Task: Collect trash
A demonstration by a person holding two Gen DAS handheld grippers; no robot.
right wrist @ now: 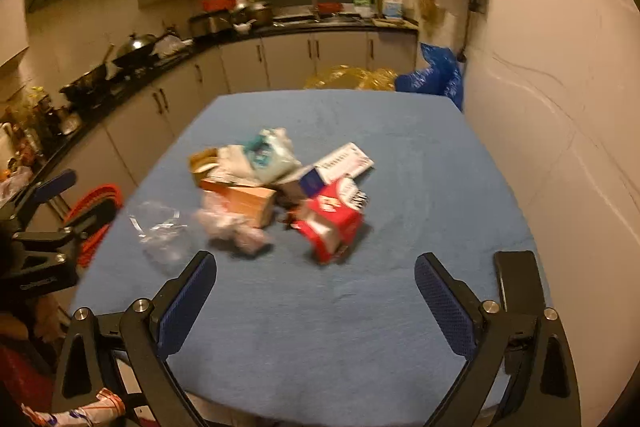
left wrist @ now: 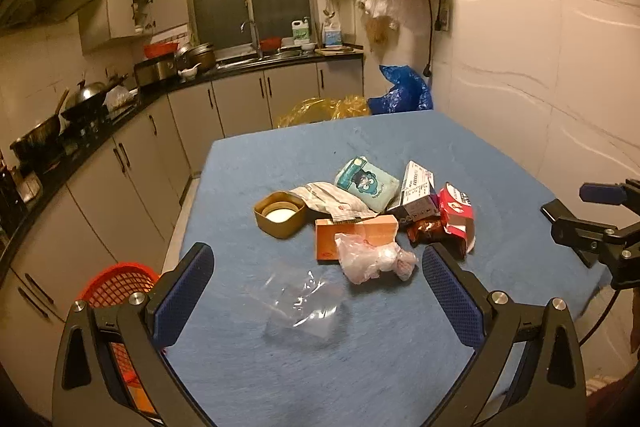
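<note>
Blue table [left wrist: 400, 347], tan tub [left wrist: 280, 214] holding white disc

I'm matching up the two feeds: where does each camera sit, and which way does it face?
Left wrist: on the left gripper, angled down over the blue table; the right gripper shows at the right edge.
Right wrist: on the right gripper, facing likewise; the left gripper at the left edge.
Shared: the trash pile, the red basket, the kitchen counter.

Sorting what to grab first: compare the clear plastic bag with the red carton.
The clear plastic bag lies flat and see-through; the red carton is opaque, boxy and printed. The bag sits alone, nearer the table's front edge; the carton touches other litter in the pile. Both rest on the blue tablecloth, ungripped.
</note>
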